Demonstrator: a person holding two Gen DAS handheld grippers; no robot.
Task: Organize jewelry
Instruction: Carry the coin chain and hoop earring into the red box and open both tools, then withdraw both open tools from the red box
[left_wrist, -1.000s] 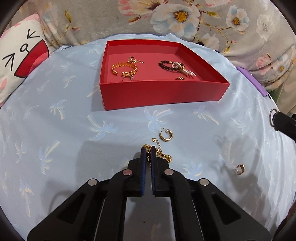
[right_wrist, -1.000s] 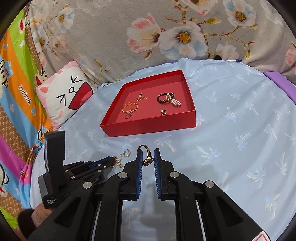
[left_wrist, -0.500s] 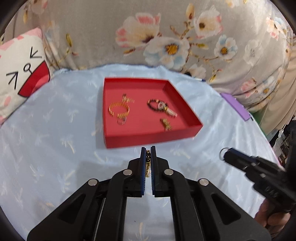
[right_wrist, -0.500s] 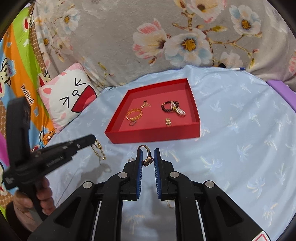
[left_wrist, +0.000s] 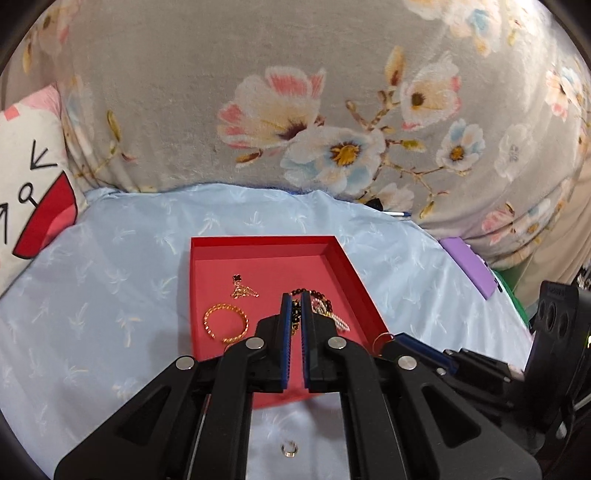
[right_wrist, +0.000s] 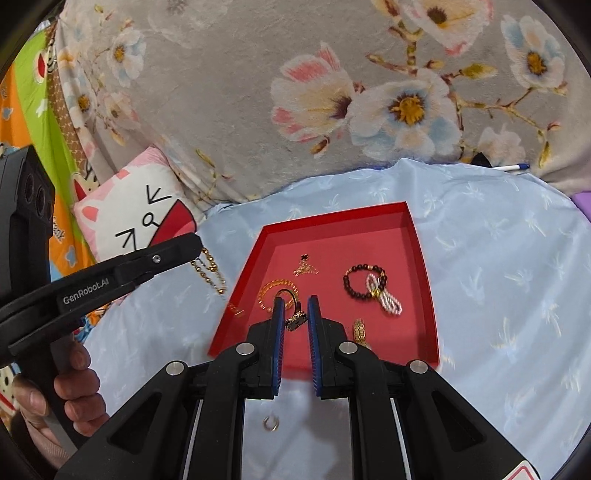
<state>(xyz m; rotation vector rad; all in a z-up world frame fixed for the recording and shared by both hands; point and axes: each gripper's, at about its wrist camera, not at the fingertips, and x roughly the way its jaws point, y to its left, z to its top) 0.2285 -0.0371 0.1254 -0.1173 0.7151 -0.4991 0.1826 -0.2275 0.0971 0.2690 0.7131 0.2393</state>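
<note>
Lifted off the cloth since a second ago: gold chain (right_wrist: 212, 273), now dangling from left gripper (left_wrist: 294, 299), jaws pinching it, held above red tray (left_wrist: 258, 245). Ring (right_wrist: 290, 304) clamped in right gripper (right_wrist: 295, 306), jaws pressed on it, over tray's near-left part. Inside tray: gold bangle (left_wrist: 225, 326), beaded bracelet (right_wrist: 364, 282), small pendant (left_wrist: 242, 290). Open red floor along far wall. Outside near edge, small hoop earring (left_wrist: 289, 449) on blue cloth (left_wrist: 110, 280). Cat pillow (right_wrist: 136, 218) well left.
</note>
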